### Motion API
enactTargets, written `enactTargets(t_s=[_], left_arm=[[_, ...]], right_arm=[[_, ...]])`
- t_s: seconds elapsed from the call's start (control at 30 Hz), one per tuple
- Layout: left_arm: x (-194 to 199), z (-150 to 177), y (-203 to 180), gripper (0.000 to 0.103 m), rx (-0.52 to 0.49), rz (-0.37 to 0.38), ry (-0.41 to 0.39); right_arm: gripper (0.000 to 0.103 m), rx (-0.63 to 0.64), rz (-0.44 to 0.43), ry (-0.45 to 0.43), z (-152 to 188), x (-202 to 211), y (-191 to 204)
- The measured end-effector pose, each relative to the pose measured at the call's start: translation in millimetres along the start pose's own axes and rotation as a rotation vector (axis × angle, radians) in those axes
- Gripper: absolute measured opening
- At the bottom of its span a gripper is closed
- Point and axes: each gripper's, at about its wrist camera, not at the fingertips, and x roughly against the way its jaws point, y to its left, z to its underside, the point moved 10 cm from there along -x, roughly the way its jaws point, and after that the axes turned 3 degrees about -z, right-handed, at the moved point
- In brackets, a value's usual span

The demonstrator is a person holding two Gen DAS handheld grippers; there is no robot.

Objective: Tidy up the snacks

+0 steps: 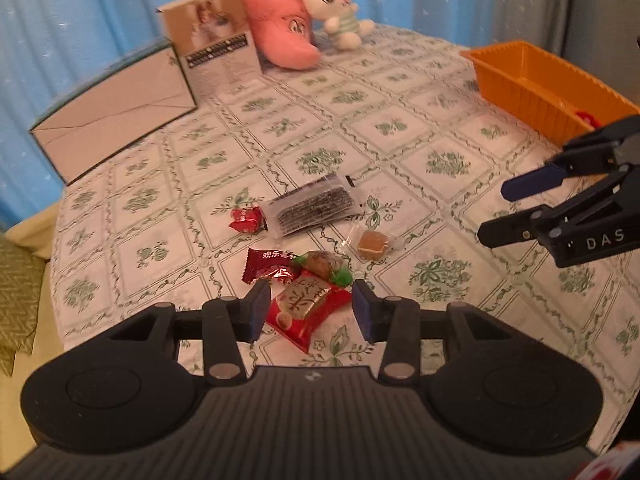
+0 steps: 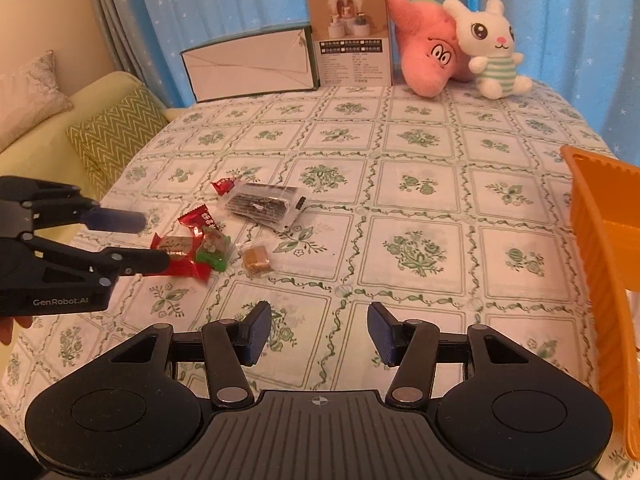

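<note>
Left wrist view: the left claw is seen with its two pads spread apart, poised above a red snack packet that shows between them; contact cannot be judged. Six snacks are counted on the counter: that red packet, a dark red candy, a green-ended wrapped sweet, a clear-wrapped brown cube, a small red candy and a clear pack of dark wafers. The first three are overlapped in one cluster; the wafer pack lies just beyond, with the small red candy beside it. The right claw is seen at the right edge, its pads apart and nothing between them. One orange tray stands at the far right, a red item partly visible inside. Two boxes, one low and one upright, and two plush toys, one pink and one white rabbit, are lined along the far edge.

Right wrist view: the right claw is held open over bare cloth, well apart from the snacks. The left claw is shown from the side, open, at the cluster. The same six snacks are seen at centre left, and the tray wall fills the right margin.
</note>
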Motion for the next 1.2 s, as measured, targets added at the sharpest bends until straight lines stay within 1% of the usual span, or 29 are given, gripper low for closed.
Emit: enactTargets(t_s=[0.07,0.13,0.2,0.27,0.33,0.4,0.47,0.53,0.67,0.8,0.87,0.9,1.0,1.07,1.1,1.2], left_arm=[[-10,0,-1,0.04,-0.046,0.024,0.016],[-20,2,0,0.04,-0.07,0.045,0.043],[-27,4,1,0.04,-0.08,0.048,0.063],[-31,7,0,0.04,-0.073,0.069,0.071],[-32,10,-1,0.04,-0.05,0.091,0.082],[-32,13,-3,0.039,-0.022,0.095,0.091],[-32,16,-6,0.029,0.001,0.099,0.098],[-32,19,-6,0.025,0.038,0.091,0.103],[-24,21,-2,0.023,0.132,0.069,0.093],[-13,21,2,0.022,0.191,0.065,0.075],[-9,20,4,0.022,0.208,0.056,0.066],[-8,21,5,0.022,0.216,0.05,0.063],[-5,21,8,0.022,0.237,0.046,0.055],[-3,21,8,0.022,0.248,0.043,0.051],[-2,21,8,0.022,0.25,0.039,0.049],[1,20,7,0.022,0.262,0.035,0.045]], right_arm=[[0.054,0.005,-0.005,0.004,-1,-8,-1],[0.054,0.006,-0.01,0.009,-3,-16,-1],[0.054,0.005,-0.013,0.014,-4,-22,-2],[0.054,0.005,-0.023,0.011,-6,-26,0],[0.054,0.012,-0.033,0.007,-9,-30,2],[0.054,0.02,-0.041,0.004,-12,-34,4],[0.054,0.026,-0.044,0.003,-14,-40,6],[0.054,0.039,-0.045,0.002,-17,-46,8],[0.053,0.08,-0.069,-0.009,-21,-55,17],[0.053,0.124,-0.101,-0.016,-25,-66,30],[0.047,0.148,-0.107,-0.013,-26,-72,35],[0.042,0.162,-0.105,-0.006,-26,-76,37],[0.038,0.199,-0.082,-0.005,-25,-84,40],[0.032,0.224,-0.067,-0.007,-25,-85,41],[0.024,0.229,-0.063,-0.008,-25,-85,42],[0.021,0.234,-0.048,-0.001,-22,-82,39]])
